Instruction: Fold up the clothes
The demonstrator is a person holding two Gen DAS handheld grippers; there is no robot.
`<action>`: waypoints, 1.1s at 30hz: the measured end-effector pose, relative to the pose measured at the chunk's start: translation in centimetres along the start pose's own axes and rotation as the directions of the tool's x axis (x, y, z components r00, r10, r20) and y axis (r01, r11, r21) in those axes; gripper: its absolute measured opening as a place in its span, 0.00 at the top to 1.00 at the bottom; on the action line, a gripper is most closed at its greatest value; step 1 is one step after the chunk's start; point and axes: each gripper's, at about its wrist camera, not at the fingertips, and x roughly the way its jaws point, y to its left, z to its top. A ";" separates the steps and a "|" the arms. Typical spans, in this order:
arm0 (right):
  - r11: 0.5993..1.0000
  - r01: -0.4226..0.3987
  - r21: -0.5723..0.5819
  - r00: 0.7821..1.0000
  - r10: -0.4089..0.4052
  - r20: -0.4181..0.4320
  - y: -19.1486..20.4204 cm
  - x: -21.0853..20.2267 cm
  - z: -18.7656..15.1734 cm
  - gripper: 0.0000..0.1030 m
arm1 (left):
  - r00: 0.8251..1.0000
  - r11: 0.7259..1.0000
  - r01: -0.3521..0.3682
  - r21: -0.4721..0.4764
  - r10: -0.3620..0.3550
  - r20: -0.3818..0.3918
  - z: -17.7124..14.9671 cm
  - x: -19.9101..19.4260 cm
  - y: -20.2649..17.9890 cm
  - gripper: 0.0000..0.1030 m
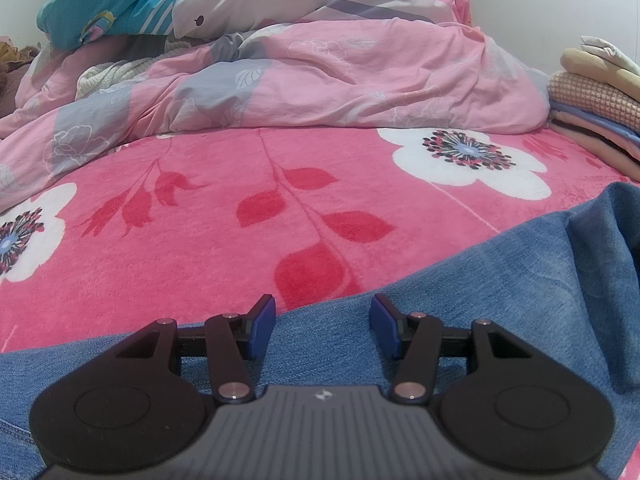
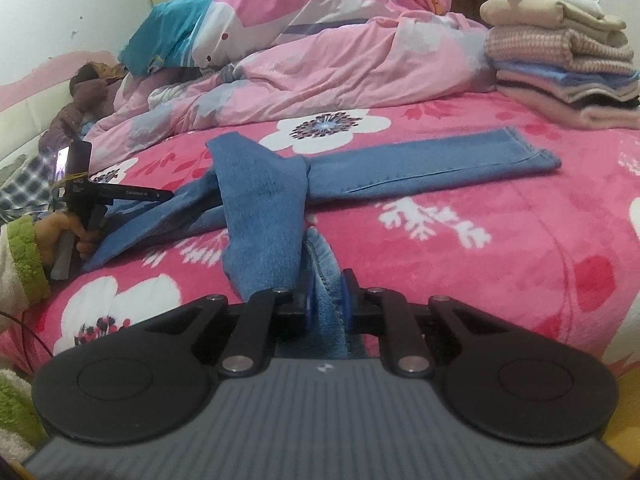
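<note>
Pink floral fleece bed carries the blue denim jeans sprawled toward its near edge, heavy floppy stuff, so the right gripper fingers clamp the hem while the left gripper hangs released over denim.

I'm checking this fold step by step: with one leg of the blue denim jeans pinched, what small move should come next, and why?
Probably lift the right gripper and carry its pinched leg across toward the other leg of the blue denim jeans, which lies flat on the pink floral blanket. The pads are shut on denim, the leg is bunched, and the left gripper stands open over the denim, gripping nothing.
</note>
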 end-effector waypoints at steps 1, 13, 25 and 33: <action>1.000 0.007 -0.001 1.000 -0.007 0.003 0.0 -0.1 0.0 0.88 | 1.000 1.000 0.000 0.000 0.000 0.000 0.0 0.0 0.0 0.47; 0.997 0.074 -0.003 0.997 -0.074 0.031 -0.5 -0.2 0.0 0.88 | 1.000 1.000 -0.001 0.000 0.001 0.001 0.0 0.0 0.0 0.47; 0.947 0.297 -0.122 0.941 -0.269 0.204 -2.0 -1.5 3.1 0.89 | 1.000 1.000 -0.005 0.003 0.005 0.002 0.0 0.0 0.0 0.47; 0.848 0.238 -0.474 0.947 -0.095 0.305 2.5 -2.2 1.4 0.89 | 1.000 1.000 -0.011 0.004 0.011 0.006 -0.1 0.0 -0.1 0.47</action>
